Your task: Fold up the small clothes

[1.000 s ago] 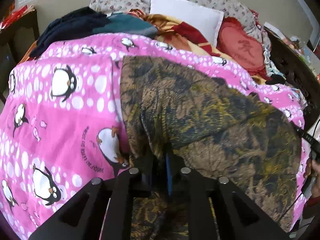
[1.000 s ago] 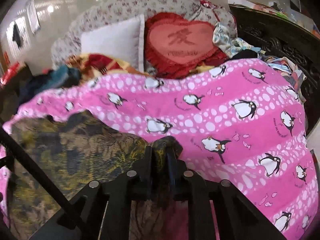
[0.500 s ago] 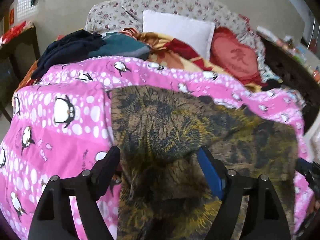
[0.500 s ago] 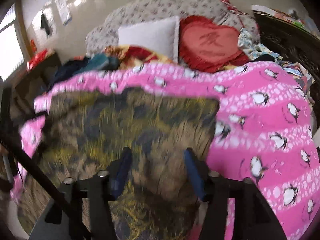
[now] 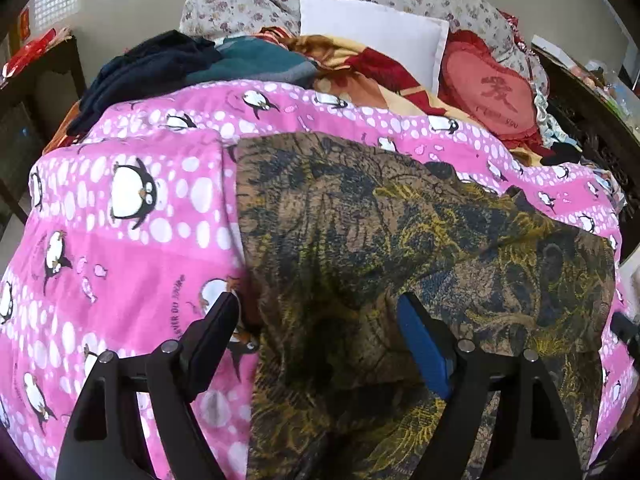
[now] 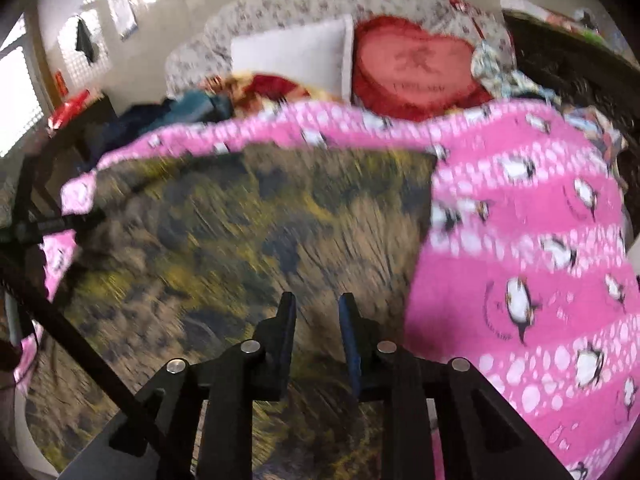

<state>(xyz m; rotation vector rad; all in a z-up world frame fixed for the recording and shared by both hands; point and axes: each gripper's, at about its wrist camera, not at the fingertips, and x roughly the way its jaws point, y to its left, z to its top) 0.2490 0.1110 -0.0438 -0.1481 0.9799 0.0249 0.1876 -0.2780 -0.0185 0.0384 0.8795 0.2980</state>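
Pink penguin blanket (image 5: 132, 240), patterned garment (image 5: 380, 248), pillows (image 5: 372, 36)

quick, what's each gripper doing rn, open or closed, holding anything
left gripper: open wide over the brown patterned garment, holding nothing
right gripper: open, narrower gap, holding nothing

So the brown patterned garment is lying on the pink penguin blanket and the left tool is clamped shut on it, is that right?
Not quite. The garment does lie on the blanket, but the left tool is open, its fingers spread wide over the cloth and gripping nothing. The left wrist view shows it.
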